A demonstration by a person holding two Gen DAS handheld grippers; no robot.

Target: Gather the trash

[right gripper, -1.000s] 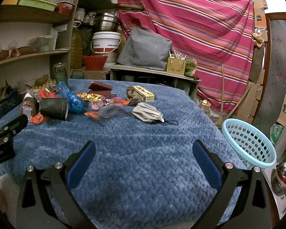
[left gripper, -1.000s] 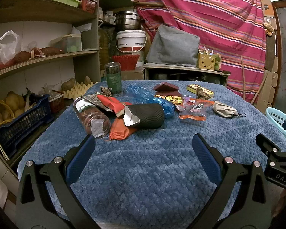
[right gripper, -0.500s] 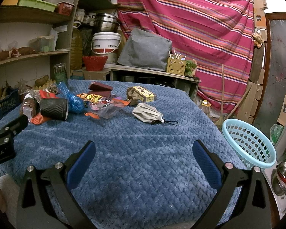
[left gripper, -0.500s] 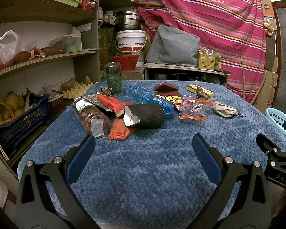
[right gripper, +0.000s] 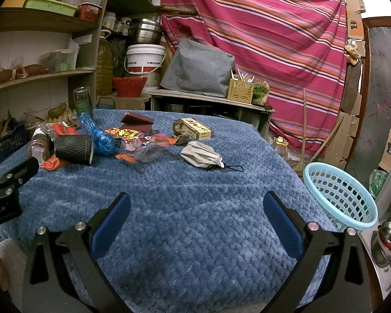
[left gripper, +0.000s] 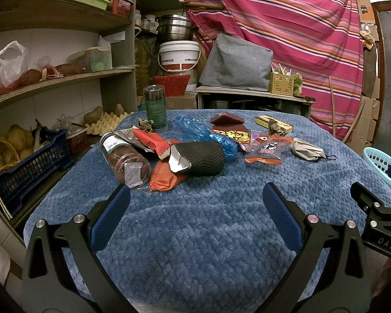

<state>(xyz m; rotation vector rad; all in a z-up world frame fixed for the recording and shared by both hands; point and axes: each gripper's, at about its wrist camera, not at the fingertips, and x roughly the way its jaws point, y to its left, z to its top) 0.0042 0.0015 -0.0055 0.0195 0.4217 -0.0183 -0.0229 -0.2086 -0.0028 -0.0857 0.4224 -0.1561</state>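
Near the left edge of the surface (left gripper: pixel 195 234), which is covered by a blue quilted cloth, a clear plastic jar (left gripper: pixel 124 161) lies on its side, with a torn red wrapper (left gripper: pixel 153 142) and an orange wrapper (left gripper: pixel 164 178) just beside it. A black ribbed cup (left gripper: pixel 200 157) lies tipped over, touching the orange wrapper. Behind them, toward the far left corner, a tall green-labelled canister (left gripper: pixel 155 108) stands upright. A crumpled blue plastic bag (left gripper: pixel 203 133) lies against the cup's far side. To its right sit a dark red pouch (left gripper: pixel 226 118), a yellow and orange snack packet (left gripper: pixel 230 135) and an orange printed wrapper (left gripper: pixel 266 150). Toward the far edge rests a small yellow box (right gripper: pixel 196 129) with crumpled brown paper at its end. A grey face mask (right gripper: pixel 202 154) lies alone right of the pile, well apart from the near edge. Off the right edge, a light blue basket (right gripper: pixel 341 193) sits empty, tilted toward the surface.

The left hand-held gripper (left gripper: pixel 195 208) hovers over the bare near part of the surface, jaws spread wide and holding nothing. The right hand-held gripper (right gripper: pixel 195 208) is beside it, likewise wide and empty.
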